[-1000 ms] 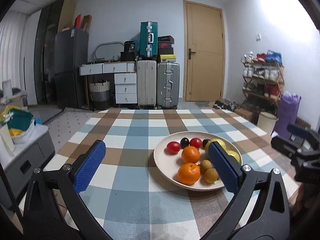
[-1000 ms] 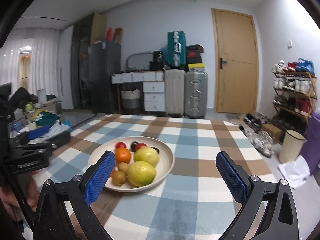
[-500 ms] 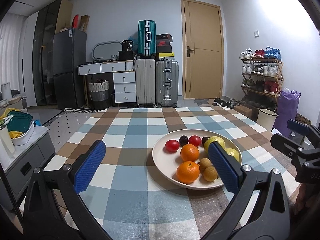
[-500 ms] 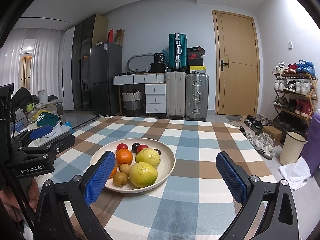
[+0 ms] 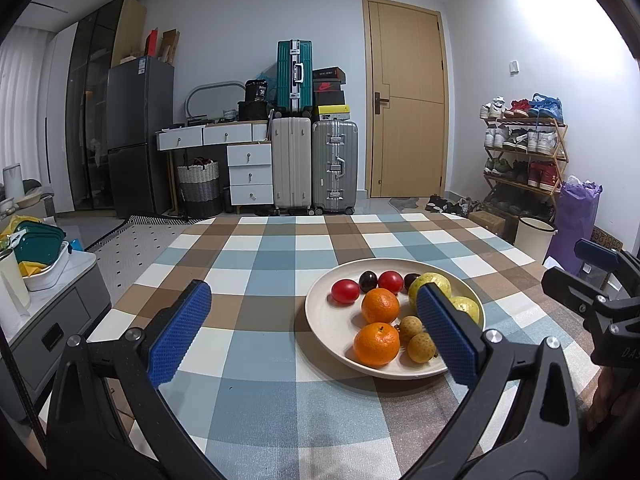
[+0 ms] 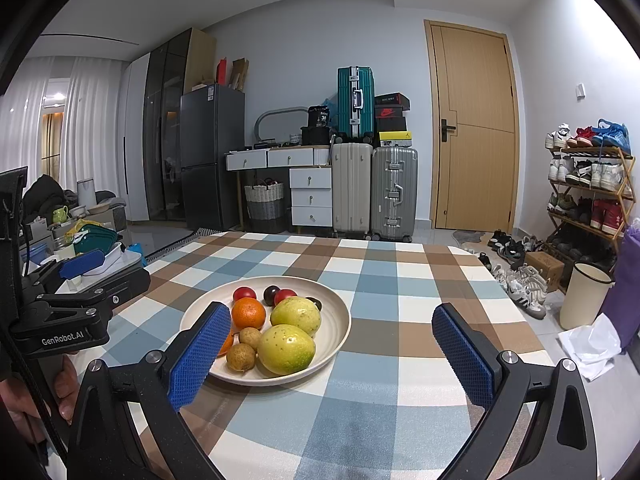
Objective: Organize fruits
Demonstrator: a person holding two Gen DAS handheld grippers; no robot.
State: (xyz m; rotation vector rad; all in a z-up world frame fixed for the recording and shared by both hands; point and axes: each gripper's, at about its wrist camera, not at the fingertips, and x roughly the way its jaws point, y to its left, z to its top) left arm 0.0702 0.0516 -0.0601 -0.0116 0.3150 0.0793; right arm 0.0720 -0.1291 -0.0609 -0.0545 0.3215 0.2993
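Note:
A cream plate of fruit sits on the checked tablecloth. It holds two oranges, two red tomatoes, dark plums, two small brown longans and two yellow-green guavas. My left gripper hovers open above the table, its right pad over the plate's right side. My right gripper is open too, its left pad over the plate's near-left rim. Nothing sits between either pair of pads. Each gripper shows at the edge of the other's view.
The checked table stretches toward suitcases and a door. A low grey cabinet with dishes stands at the left. A shoe rack, a bin and a purple bag stand on the right floor.
Both grippers have tilted slightly, so the room and plate sit a little lower in view. Their pads stay wide apart and the fruit has not moved.

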